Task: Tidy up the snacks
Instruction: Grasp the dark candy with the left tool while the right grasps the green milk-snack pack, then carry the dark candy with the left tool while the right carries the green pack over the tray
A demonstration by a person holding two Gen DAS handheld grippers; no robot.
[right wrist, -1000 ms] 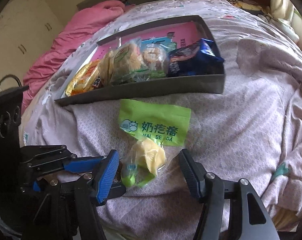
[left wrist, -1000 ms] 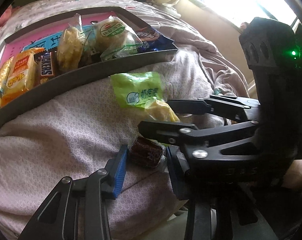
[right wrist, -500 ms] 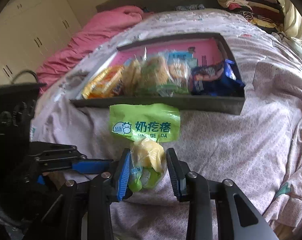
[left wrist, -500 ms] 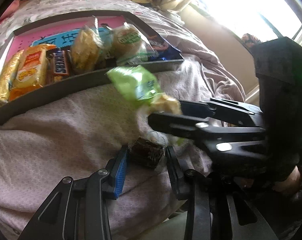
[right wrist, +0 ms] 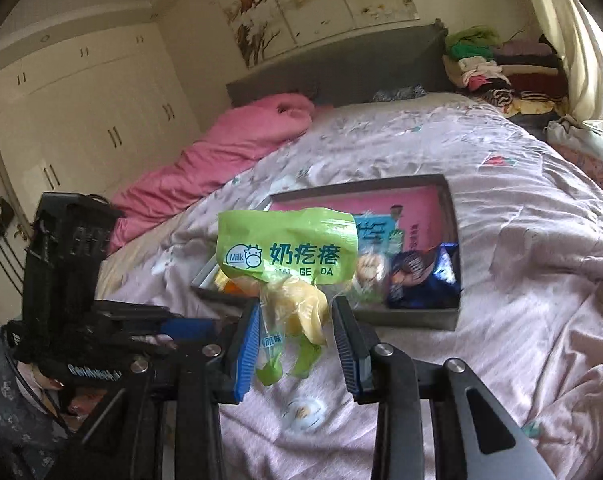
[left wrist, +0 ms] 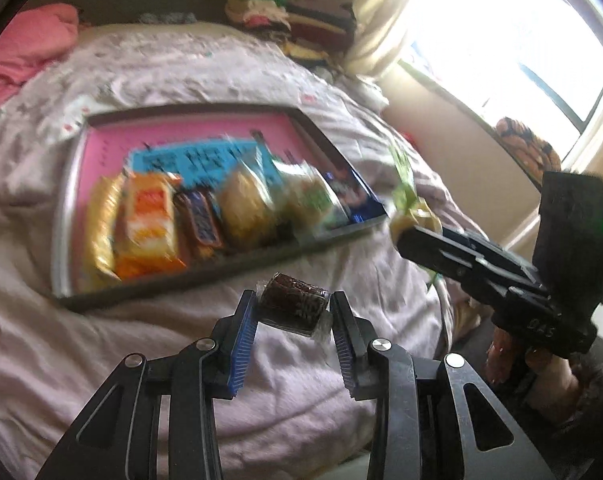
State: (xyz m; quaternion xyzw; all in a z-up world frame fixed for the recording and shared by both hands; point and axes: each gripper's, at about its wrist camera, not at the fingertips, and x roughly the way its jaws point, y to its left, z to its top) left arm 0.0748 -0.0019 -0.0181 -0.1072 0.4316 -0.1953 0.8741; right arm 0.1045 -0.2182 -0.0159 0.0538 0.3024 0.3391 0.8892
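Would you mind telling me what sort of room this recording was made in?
Most likely a bedroom at home: a bed with a lilac quilt and pink duvet, a grey headboard, and built-in wardrobes along the wall.

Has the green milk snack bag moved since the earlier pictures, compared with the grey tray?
Yes. The green bag, clamped in the right gripper, is lifted off the bedcover and now hangs in front of the grey tray, no longer lying below it.

Crinkled green plastic snack bag with yellow pieces inside (right wrist: 287, 254): "Milk" cow logo, "奶疙瘩", "GE DA" legible; "原味" lower down. Tray wrappers too blurred to read.
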